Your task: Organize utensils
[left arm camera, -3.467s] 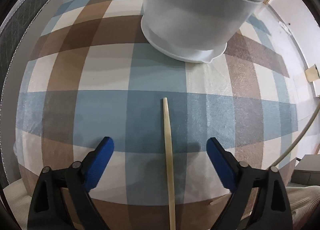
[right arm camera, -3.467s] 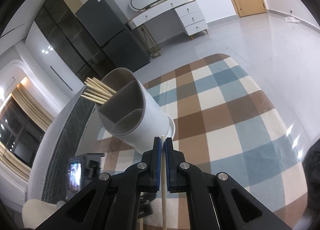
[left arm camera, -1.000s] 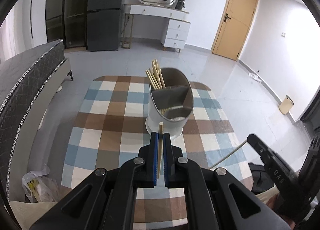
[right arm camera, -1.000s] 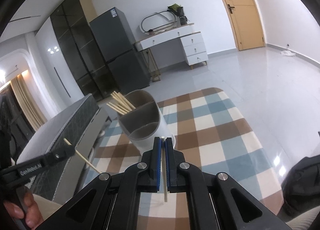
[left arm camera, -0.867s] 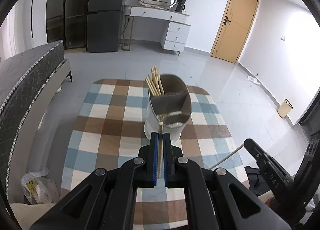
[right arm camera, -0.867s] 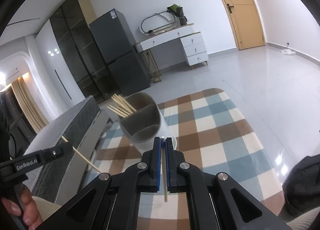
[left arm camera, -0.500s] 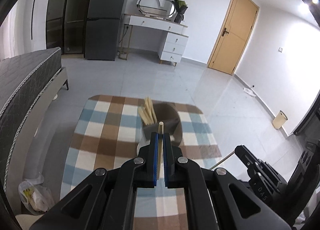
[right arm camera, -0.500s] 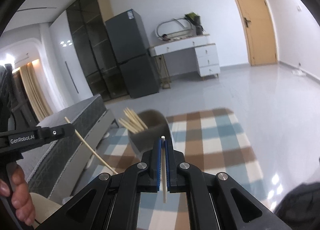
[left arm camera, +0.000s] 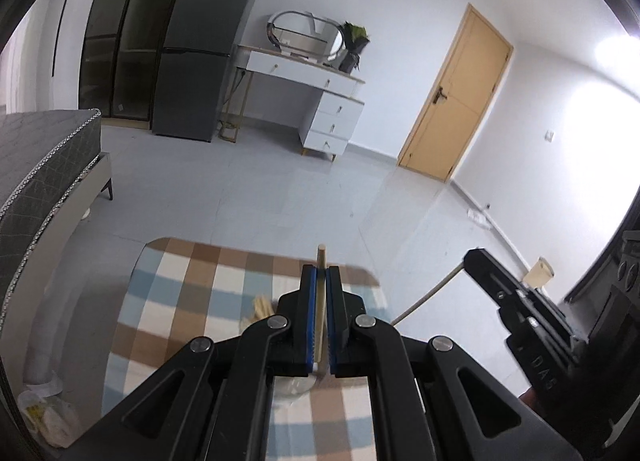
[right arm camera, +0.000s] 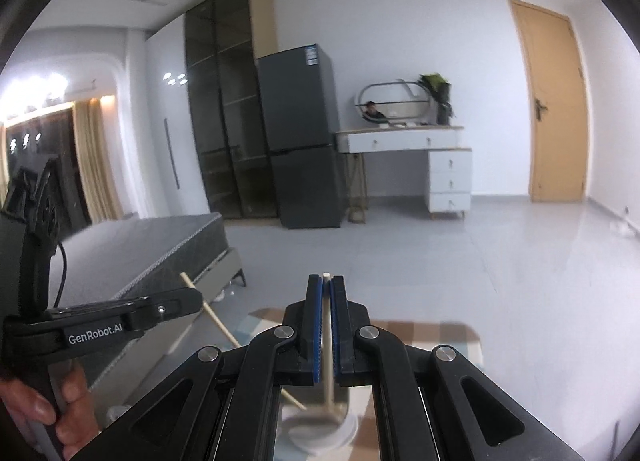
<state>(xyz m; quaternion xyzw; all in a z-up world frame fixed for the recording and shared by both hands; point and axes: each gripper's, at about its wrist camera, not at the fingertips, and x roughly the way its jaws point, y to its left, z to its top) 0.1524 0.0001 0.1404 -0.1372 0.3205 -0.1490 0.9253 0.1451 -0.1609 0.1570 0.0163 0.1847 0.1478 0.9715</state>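
Note:
My left gripper [left arm camera: 320,271] is shut on a pale wooden chopstick [left arm camera: 321,257] whose tip pokes just past the blue pads. My right gripper [right arm camera: 327,281] is likewise shut on a second chopstick [right arm camera: 328,341]. Both hang above the checked rug [left arm camera: 192,301]. The white utensil holder [right arm camera: 320,429] sits low on the rug, mostly hidden behind the fingers. Only the tips of its bundled chopsticks [left arm camera: 262,307] show in the left wrist view. Each view catches the other gripper: the right gripper [left arm camera: 480,265] at the right, the left gripper [right arm camera: 192,297] at the left, held by a hand [right arm camera: 32,409].
A grey bed [left arm camera: 36,165] runs along the left of the rug. A dark fridge [left arm camera: 204,45], a white desk [left arm camera: 312,77] and a wooden door [left arm camera: 452,101] stand along the far wall. A plastic bag [left arm camera: 40,413] lies at the rug's near left corner.
Both grippers have risen with their chopsticks held. The holder has dropped low in each view, behind the fingers, and more of the room's far wall shows.

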